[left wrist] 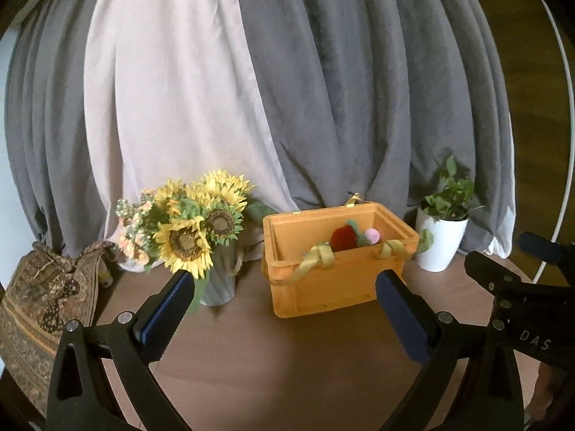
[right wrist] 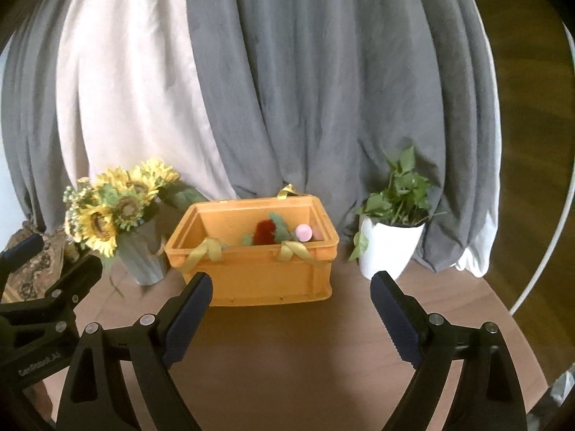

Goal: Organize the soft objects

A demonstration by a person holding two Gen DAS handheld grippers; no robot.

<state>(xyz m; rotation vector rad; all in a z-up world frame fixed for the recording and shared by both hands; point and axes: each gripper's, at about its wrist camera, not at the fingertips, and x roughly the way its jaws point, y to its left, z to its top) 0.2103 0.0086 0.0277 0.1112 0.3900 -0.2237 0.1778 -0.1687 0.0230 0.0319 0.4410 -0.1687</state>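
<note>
An orange plastic crate (left wrist: 334, 287) (right wrist: 266, 276) with yellow-green ribbon handles stands at the back of the round brown table (left wrist: 251, 359) (right wrist: 287, 359). Inside it lie a red soft toy with green leaves (left wrist: 343, 239) (right wrist: 266, 233) and a pink soft piece (left wrist: 372, 235) (right wrist: 303, 231). My left gripper (left wrist: 284, 287) is open and empty, in front of the crate and left of it. My right gripper (right wrist: 291, 287) is open and empty, straight in front of the crate. Each gripper's body shows at the edge of the other's view.
A grey vase of sunflowers (left wrist: 194, 230) (right wrist: 115, 215) stands left of the crate. A white pot with a green plant (left wrist: 442, 237) (right wrist: 391, 248) stands to its right. Grey and pale curtains (left wrist: 287, 89) hang behind. A patterned cloth (left wrist: 39, 298) lies at the far left.
</note>
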